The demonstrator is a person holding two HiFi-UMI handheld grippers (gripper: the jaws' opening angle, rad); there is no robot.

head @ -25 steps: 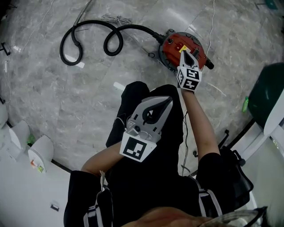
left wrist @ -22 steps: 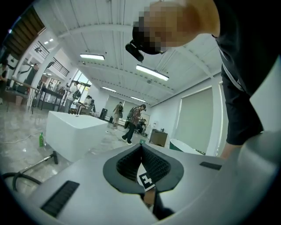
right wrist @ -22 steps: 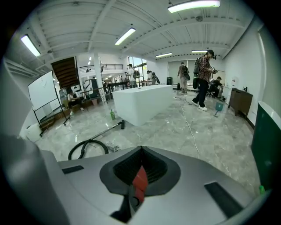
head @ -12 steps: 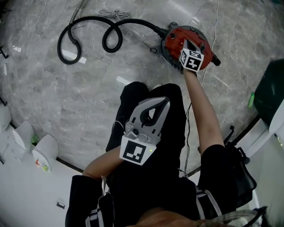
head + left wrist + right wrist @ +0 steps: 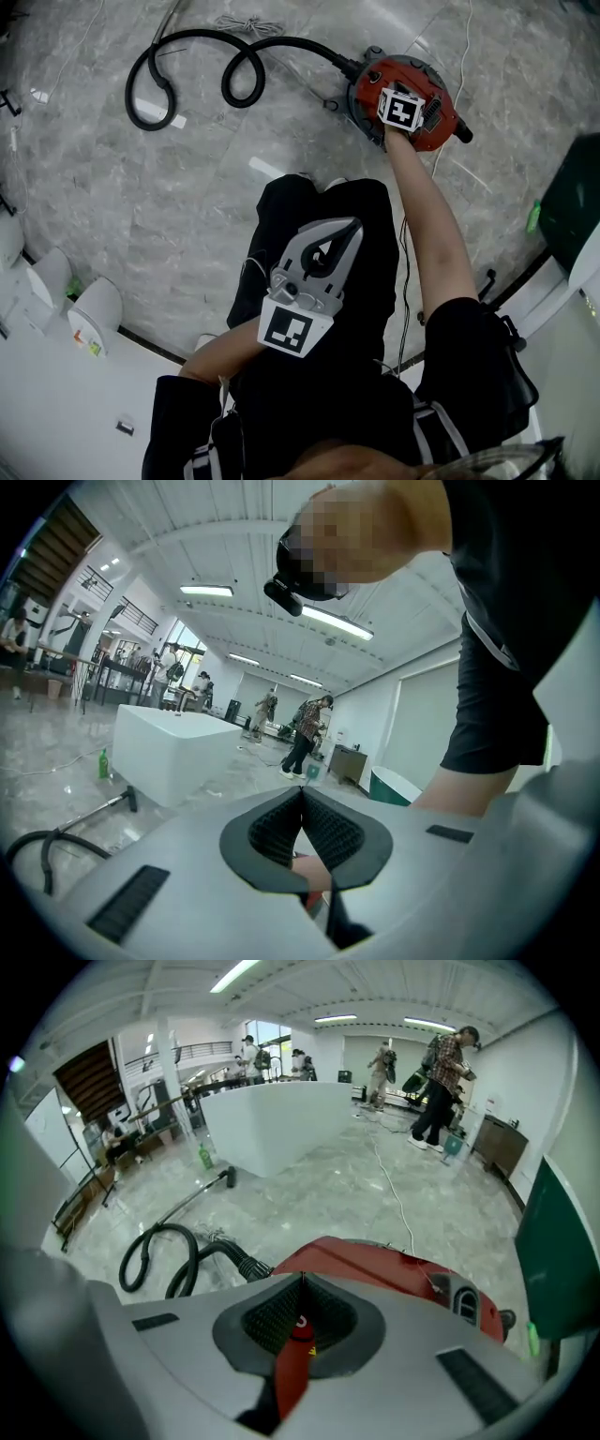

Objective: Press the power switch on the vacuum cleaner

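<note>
The vacuum [image 5: 367, 94] sits on the grey floor [image 5: 187, 206], well out from the floor's edge. Its black hose [image 5: 192, 70] curls away to one side.

A second ago the right gripper [image 5: 302, 1281] was at the near side of the vacuum. Now it has moved forward, and it is right over the red top, pointing down at it. Its jaws are together, tips touching, with nothing held between them. Through the gap behind the tips I can see red, with a small white mark [image 5: 301, 1322]. That may be the switch, but I am not sure.

So I think the push is about to happen or is just starting. I can't tell if the tip is touching yet.

The left gripper [image 5: 354, 225] has stayed close to the person's body, jaws together and empty.
</note>
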